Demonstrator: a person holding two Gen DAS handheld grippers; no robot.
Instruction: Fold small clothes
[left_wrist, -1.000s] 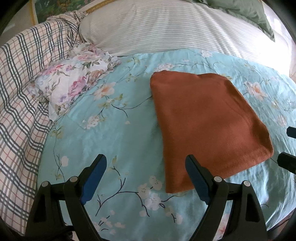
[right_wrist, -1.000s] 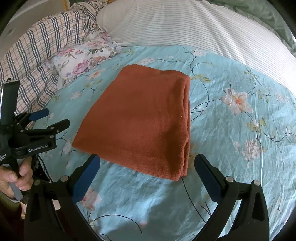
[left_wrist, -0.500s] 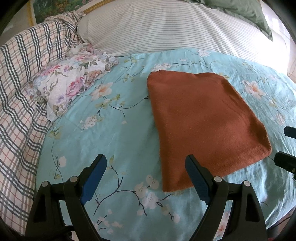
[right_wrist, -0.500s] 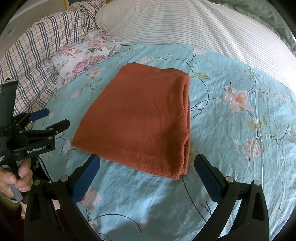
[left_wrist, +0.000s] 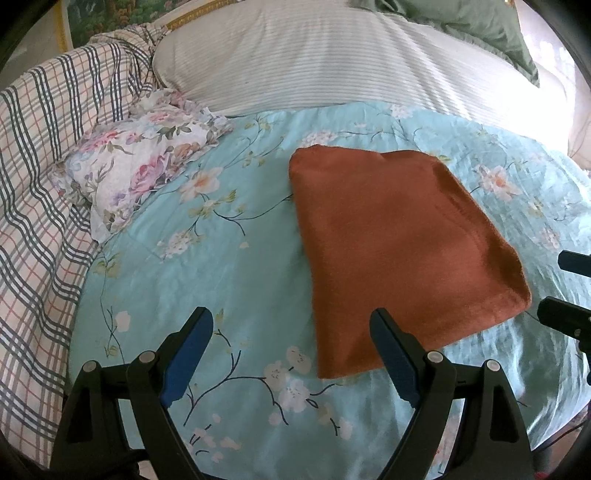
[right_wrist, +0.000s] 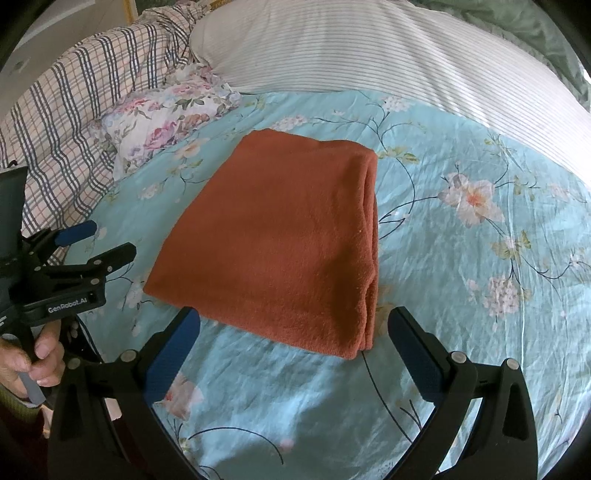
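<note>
A plaid blanket (left_wrist: 40, 177) and a floral pillow (left_wrist: 136, 166) lie left of the folded rust-orange cloth (left_wrist: 391, 247), which rests flat on the teal flowered bedsheet (left_wrist: 221, 266), in front of a striped white pillow (left_wrist: 332, 55). The left claw (left_wrist: 291, 347) hovers spread and empty at the cloth's near left corner. The right claw (right_wrist: 295, 350), also spread and empty, hangs above the cloth's near edge.

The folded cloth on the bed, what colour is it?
Rust orange, clearest in the right wrist view.
</note>
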